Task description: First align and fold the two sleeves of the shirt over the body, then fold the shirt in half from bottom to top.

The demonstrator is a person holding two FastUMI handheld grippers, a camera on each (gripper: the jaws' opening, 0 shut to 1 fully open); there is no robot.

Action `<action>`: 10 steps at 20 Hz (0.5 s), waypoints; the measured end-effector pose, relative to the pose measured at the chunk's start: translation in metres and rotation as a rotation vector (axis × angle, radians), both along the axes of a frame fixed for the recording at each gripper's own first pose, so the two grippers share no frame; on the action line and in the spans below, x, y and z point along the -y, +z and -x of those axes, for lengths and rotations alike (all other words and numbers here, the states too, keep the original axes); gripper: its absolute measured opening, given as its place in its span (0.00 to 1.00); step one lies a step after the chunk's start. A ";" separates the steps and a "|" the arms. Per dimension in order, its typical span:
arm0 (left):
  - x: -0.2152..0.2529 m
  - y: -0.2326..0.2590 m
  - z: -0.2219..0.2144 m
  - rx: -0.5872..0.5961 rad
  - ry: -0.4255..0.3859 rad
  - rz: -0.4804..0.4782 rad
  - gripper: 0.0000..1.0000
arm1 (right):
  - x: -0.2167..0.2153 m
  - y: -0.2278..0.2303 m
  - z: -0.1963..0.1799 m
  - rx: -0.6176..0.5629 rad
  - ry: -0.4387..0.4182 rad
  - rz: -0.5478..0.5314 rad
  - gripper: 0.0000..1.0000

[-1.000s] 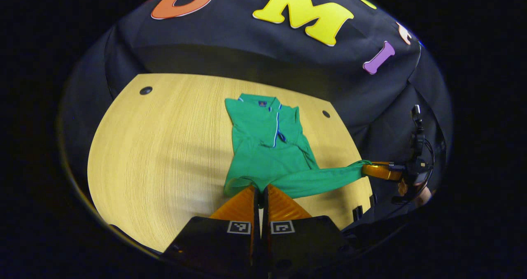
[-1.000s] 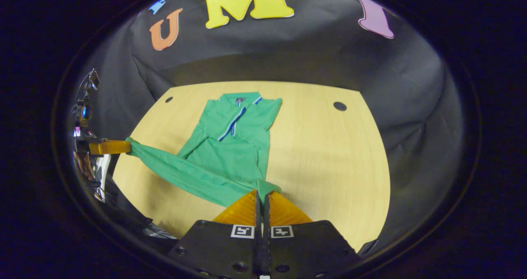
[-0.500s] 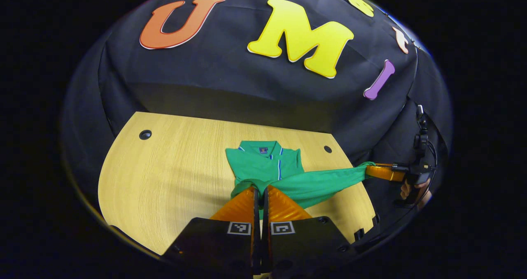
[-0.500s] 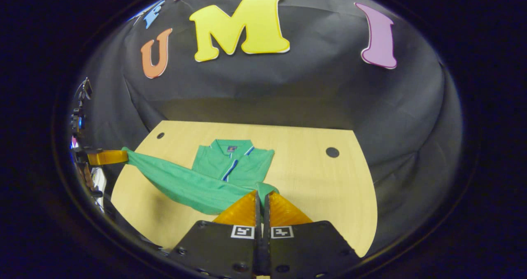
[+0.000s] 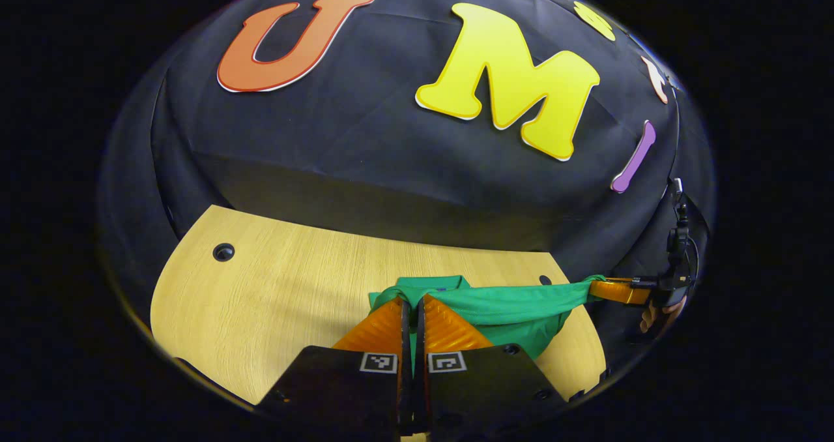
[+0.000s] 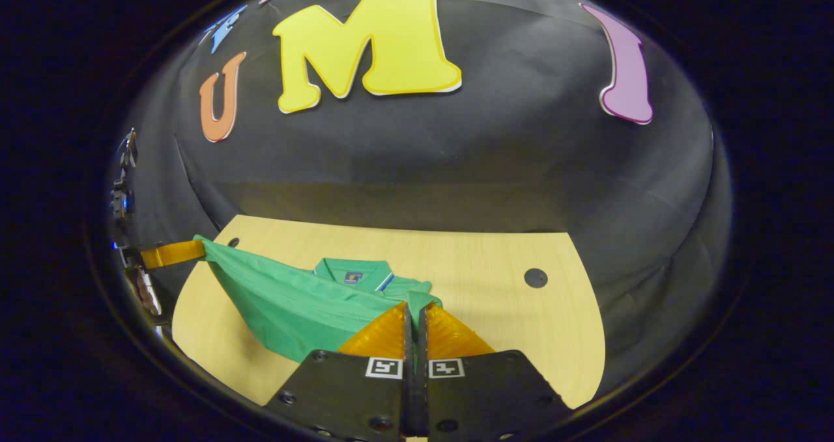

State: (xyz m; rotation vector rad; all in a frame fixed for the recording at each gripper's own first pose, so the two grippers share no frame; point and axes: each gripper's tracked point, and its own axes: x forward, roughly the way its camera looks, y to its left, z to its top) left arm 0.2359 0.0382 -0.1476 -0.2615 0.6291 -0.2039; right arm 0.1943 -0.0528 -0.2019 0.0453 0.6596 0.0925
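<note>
Green cloth of the polo shirt (image 5: 515, 302) hangs stretched between the two grippers above the pale wooden table (image 5: 273, 298), its lower hem lifted while the collar end lies on the tabletop beyond. The left gripper (image 5: 412, 306) pinches one hem corner right at its closed fingertips. The right gripper (image 6: 412, 310) pinches the opposite corner, the fabric sagging between them.

A pale wooden table (image 5: 273, 298) stands against the black cloth wall (image 5: 365, 148).
</note>
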 end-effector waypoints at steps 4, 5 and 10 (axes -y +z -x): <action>0.001 -0.037 -0.033 -0.022 0.017 -0.078 0.04 | -0.004 -0.023 -0.046 0.026 0.009 0.027 0.00; 0.003 -0.047 -0.040 -0.032 0.017 -0.073 0.04 | -0.006 -0.031 -0.055 0.019 0.007 0.023 0.00; 0.005 -0.090 -0.069 -0.042 0.034 -0.105 0.05 | -0.006 -0.088 -0.091 -0.049 -0.031 0.013 0.00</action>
